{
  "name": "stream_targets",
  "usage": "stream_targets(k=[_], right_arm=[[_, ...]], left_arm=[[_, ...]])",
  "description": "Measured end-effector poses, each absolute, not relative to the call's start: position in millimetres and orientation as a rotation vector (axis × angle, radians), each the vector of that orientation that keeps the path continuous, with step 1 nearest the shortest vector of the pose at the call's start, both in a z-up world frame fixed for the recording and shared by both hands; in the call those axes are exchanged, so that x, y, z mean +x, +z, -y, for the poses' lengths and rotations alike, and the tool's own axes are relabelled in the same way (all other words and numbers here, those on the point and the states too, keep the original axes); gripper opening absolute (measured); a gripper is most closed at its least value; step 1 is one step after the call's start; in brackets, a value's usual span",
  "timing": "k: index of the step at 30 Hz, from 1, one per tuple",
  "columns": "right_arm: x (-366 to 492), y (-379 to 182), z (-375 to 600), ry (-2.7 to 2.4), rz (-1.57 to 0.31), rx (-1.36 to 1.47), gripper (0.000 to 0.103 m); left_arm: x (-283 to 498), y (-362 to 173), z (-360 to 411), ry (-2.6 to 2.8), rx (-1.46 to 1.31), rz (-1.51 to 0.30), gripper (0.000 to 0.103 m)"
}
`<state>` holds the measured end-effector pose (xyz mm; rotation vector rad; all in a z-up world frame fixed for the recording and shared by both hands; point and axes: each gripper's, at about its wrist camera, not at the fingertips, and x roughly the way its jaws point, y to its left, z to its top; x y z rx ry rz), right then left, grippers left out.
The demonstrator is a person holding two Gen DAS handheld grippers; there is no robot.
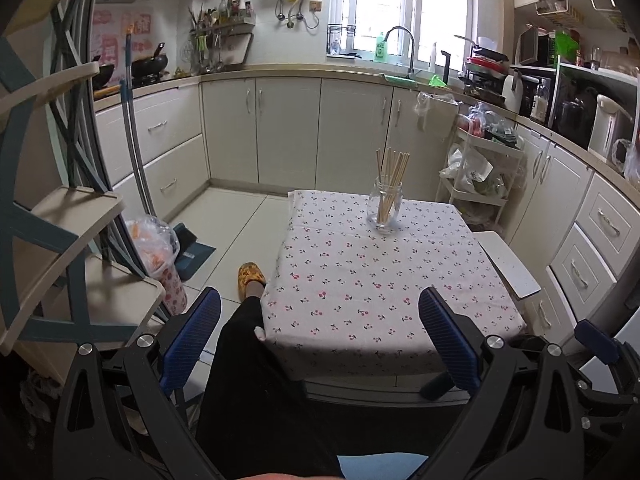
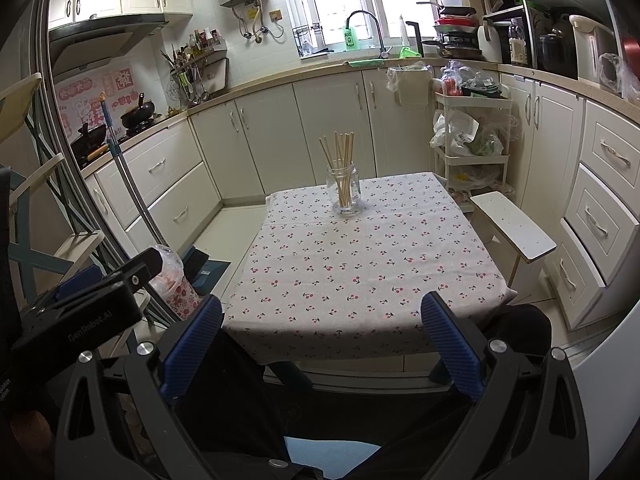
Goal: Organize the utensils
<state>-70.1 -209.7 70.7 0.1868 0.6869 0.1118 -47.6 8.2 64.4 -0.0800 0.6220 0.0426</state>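
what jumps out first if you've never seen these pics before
A clear glass jar packed with upright wooden chopsticks stands alone toward the far end of a table with a cherry-print cloth. Close to each camera, the left hand-held gripper and right hand-held gripper gape wide open near the table's near edge, holding nothing.

Pale wooden chopsticks stand in a clear glossy glass jar on matt cherry-print cloth.
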Motion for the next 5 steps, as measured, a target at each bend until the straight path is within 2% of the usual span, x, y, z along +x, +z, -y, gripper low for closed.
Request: stream_targets(k=[5], right_arm=[[-70.2, 68.8, 212.3, 0.116, -0.687, 0.186, 0.096]], left_arm=[[-47.3, 61.8, -9.3, 0.039, -0.079, -0.625, 0.095]])
